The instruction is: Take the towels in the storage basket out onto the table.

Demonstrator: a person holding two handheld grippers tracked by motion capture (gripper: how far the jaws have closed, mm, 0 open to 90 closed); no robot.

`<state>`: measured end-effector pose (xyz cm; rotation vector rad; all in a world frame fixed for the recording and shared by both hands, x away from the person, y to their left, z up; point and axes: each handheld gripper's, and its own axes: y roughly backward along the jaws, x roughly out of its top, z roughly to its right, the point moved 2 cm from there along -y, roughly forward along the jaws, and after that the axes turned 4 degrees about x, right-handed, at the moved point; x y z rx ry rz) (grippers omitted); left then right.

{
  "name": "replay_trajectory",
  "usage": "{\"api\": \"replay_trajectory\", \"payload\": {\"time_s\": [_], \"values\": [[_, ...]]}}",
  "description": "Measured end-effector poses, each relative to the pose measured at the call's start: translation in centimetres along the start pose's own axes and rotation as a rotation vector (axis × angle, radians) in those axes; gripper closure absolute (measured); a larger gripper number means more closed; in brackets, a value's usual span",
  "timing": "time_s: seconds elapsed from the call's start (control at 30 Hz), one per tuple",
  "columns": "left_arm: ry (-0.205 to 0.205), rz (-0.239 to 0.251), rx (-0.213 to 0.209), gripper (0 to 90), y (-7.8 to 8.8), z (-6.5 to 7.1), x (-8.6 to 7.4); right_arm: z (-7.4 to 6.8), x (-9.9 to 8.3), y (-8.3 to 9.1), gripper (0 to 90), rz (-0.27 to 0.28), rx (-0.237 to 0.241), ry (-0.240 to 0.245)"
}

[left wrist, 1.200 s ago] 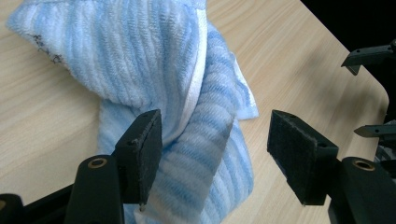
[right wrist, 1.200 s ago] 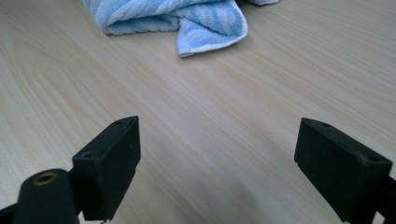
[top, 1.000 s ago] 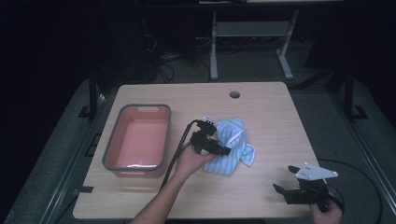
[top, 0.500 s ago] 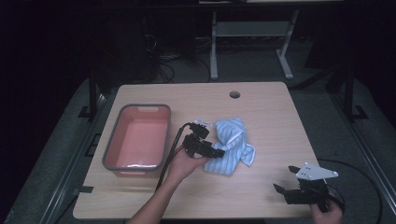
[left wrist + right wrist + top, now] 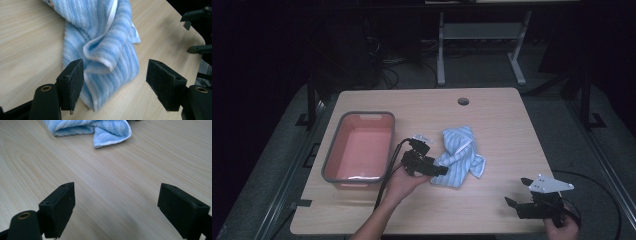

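Blue towel (image 5: 105, 47), crumpled, near fold between your open left tongs (image 5: 115, 86): closing shallow risks pinching one slack layer. Right tongs (image 5: 116, 207) open, empty.

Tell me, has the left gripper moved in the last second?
Yes. Against the pink tub, the left gripper has pulled back toward the person, jaws open at the blue towel's near edge.

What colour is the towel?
Light blue stripes with white edging on the towel, clearest in the left gripper view.
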<state>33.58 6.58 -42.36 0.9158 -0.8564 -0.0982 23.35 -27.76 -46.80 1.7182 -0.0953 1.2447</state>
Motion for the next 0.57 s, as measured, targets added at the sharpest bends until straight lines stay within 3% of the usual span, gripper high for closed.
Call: {"api": "replay_trajectory", "payload": {"time_s": [0.37, 0.43, 0.5, 0.57], "values": [[-0.013, 0.018, -0.012, 28.0, 1.3, 0.7, -2.4, -0.1, 0.0, 0.0, 13.8, -0.001, -0.002, 0.003], [-0.041, 0.034, 0.01, 27.4, 1.9, 1.2, -3.4, -0.2, 0.0, -0.1, 13.8, -0.004, -0.004, 0.003], [-0.038, 0.048, 0.007, 26.5, 2.1, 1.5, -4.4, -0.4, 0.0, -0.2, 13.8, -0.007, -0.003, -0.001], [-0.049, 0.063, 0.03, 26.4, 2.2, 1.7, -5.7, -0.4, 0.1, -0.2, 13.8, -0.005, -0.003, 0.008]]}}
